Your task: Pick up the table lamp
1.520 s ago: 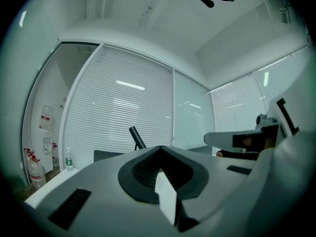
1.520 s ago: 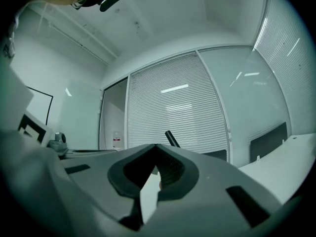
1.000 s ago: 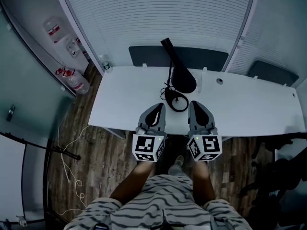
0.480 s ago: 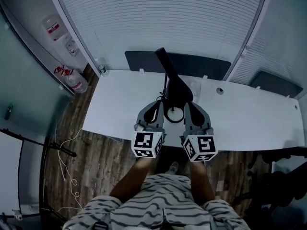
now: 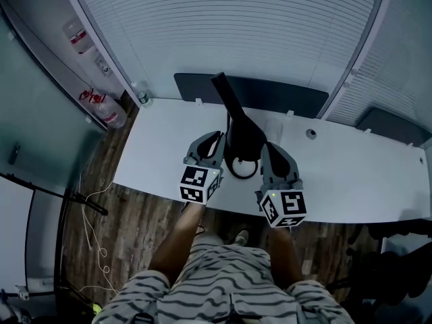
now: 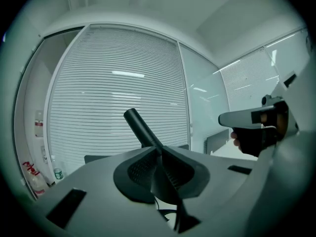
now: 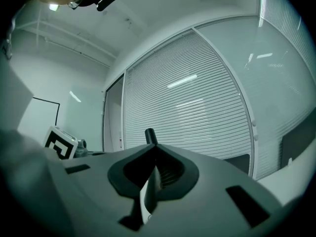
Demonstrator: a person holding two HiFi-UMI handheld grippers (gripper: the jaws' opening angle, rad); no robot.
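Observation:
A black table lamp (image 5: 244, 138) stands on the white table (image 5: 155, 155); its ring base (image 5: 240, 171) lies near the front edge and its arm (image 5: 225, 94) slants up toward the blinds. My left gripper (image 5: 210, 140) is just left of the lamp head and my right gripper (image 5: 270, 151) just right of it, neither touching. In the left gripper view the jaws (image 6: 159, 152) are beginning to part, only a sliver shows, nothing between them; the lamp arm (image 6: 141, 127) rises beyond. The right gripper's jaws (image 7: 155, 153) stand together and empty, the lamp arm (image 7: 150, 136) behind.
A dark chair back (image 5: 283, 90) stands behind the table against the white blinds. A small bottle (image 5: 142, 98) sits at the table's back left corner, a cable hole (image 5: 310, 133) at the right. Water bottles (image 5: 98, 106) and loose cables (image 5: 94, 241) are on the wooden floor at left.
Both grippers have moved forward over the table's front edge, from in front of the lamp base to either side of the lamp head. The left one has gone further.

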